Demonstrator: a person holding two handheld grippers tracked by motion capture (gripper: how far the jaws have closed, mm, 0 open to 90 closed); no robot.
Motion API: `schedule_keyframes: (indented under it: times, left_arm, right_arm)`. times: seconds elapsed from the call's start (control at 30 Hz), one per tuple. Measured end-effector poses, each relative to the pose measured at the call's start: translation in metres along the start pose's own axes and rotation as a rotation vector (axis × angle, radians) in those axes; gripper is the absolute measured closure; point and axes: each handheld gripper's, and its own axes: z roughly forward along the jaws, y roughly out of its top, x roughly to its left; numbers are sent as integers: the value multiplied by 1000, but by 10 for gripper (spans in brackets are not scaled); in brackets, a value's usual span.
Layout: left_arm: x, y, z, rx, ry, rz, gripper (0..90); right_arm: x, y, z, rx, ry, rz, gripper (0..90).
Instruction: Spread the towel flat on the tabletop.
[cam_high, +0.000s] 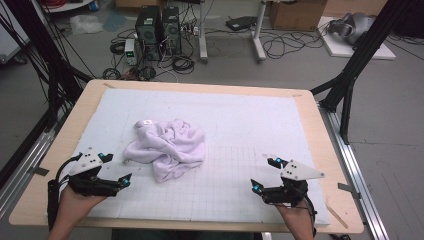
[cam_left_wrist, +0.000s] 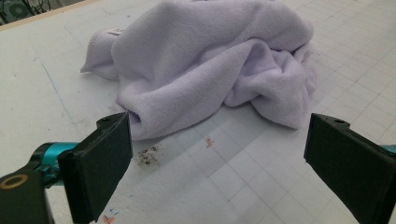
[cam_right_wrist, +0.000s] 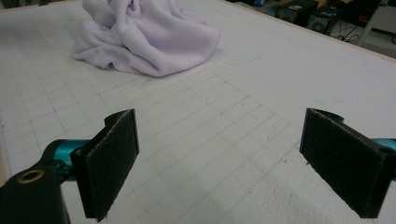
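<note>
Left gripper (cam_high: 116, 171): held low over the near left part of the mat, jaws spread wide, nothing between them.
Right gripper (cam_high: 265, 175): held low over the near right part of the mat, jaws likewise spread wide and empty.
Mat (cam_high: 240, 125): white, gridded, lay under both grippers and covered most of the table (cam_high: 320, 130).
Dark smudge (cam_left_wrist: 148, 156): sat on the mat just ahead of the left gripper's left jaw, seen in the left gripper view.
Towel (cam_high: 167, 145): pale lilac, crumpled in a heap; it lay close ahead of the left gripper, its near fold just beyond the jaw tips, untouched. From the right gripper it lay well apart, ahead and off to the left.
Label (cam_high: 146, 122): small white tag on the towel's far edge.
Computer towers (cam_high: 159, 30): stood on the floor beyond the table.
</note>
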Motion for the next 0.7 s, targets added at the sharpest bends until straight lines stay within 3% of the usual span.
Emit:
schedule_keyframes:
  times: [0.7]
  left_arm:
    - [-1,-1,1,-1,-12,5,101]
  right_arm:
    - [0,-1,2,5,10,-4,111]
